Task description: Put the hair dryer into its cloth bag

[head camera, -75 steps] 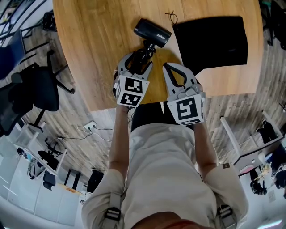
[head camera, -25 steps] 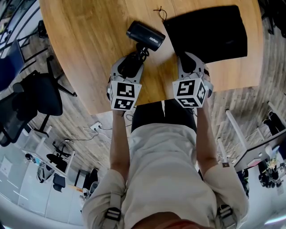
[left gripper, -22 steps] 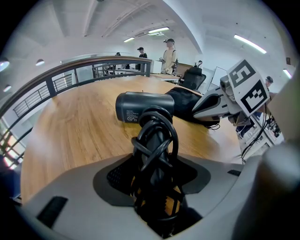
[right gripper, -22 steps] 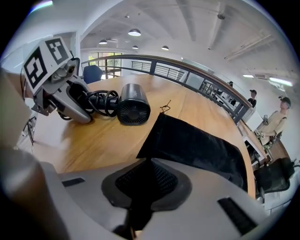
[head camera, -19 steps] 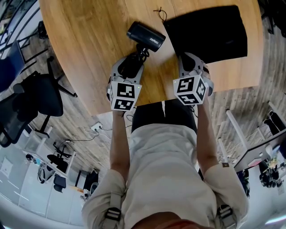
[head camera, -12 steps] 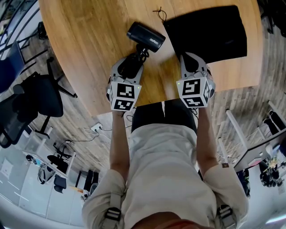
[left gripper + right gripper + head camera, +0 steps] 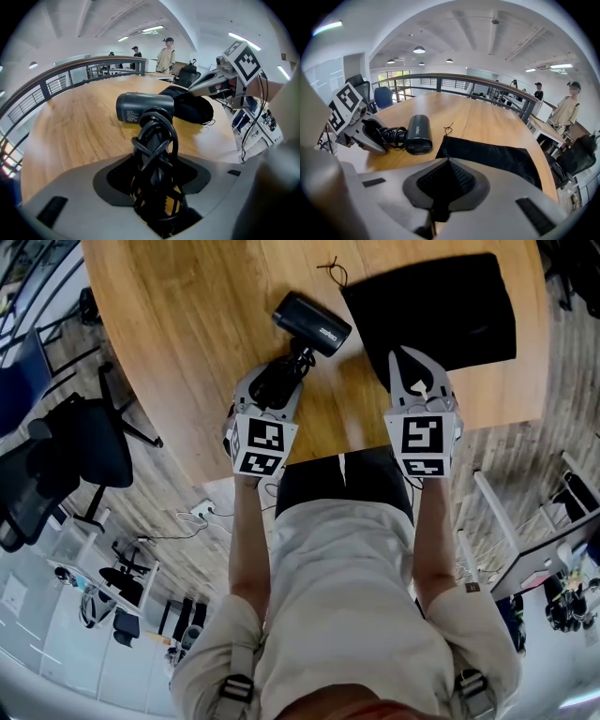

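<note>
Head view: the hair dryer (image 7: 312, 322) lies on the wooden table (image 7: 187, 324) just beside the black cloth bag (image 7: 450, 301), its cord-wrapped handle clamped in the left gripper (image 7: 279, 382). The right gripper (image 7: 407, 360) is pinched shut on the bag's near corner.

Bench (image 7: 187, 343): bare wood left of the hair dryer (image 7: 312, 322) and beyond it, so you can pass freely there. Between the dryer and the cloth bag (image 7: 441, 310) you have only a narrow strip, with the drawstring (image 7: 330, 268) lying at its far end. Open wood lies between your left gripper (image 7: 279, 381) and right gripper (image 7: 410, 360). An office chair (image 7: 84, 442) stands off the bench's left edge.
</note>
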The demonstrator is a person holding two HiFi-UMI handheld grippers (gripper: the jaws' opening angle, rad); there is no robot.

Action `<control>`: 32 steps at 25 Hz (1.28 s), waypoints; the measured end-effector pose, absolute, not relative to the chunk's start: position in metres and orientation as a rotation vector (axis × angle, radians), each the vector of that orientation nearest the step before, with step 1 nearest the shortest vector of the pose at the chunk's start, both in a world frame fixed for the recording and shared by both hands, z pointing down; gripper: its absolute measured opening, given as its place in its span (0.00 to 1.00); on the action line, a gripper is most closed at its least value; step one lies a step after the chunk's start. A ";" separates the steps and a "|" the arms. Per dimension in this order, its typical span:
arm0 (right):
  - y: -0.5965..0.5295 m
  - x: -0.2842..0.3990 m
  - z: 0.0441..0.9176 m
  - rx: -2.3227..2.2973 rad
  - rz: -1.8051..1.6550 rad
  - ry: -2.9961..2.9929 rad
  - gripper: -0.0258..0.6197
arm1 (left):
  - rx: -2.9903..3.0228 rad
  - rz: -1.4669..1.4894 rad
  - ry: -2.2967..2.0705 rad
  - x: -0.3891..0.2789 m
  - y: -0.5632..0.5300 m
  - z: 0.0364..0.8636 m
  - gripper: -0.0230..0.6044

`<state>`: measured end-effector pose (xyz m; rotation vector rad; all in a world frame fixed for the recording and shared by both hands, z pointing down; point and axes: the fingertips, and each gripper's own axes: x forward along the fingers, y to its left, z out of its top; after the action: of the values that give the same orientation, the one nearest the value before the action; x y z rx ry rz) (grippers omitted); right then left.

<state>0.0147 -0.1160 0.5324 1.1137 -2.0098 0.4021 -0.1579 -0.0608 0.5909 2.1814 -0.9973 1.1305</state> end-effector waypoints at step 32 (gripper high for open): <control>-0.123 0.013 0.494 1.187 0.338 -2.118 0.08 | 2.312 1.180 -0.690 -0.105 -0.029 0.573 0.43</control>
<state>0.0132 -0.1230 0.4944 1.1867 -2.1184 0.3378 -0.1052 -0.0290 0.5731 2.3124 -0.6895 1.1795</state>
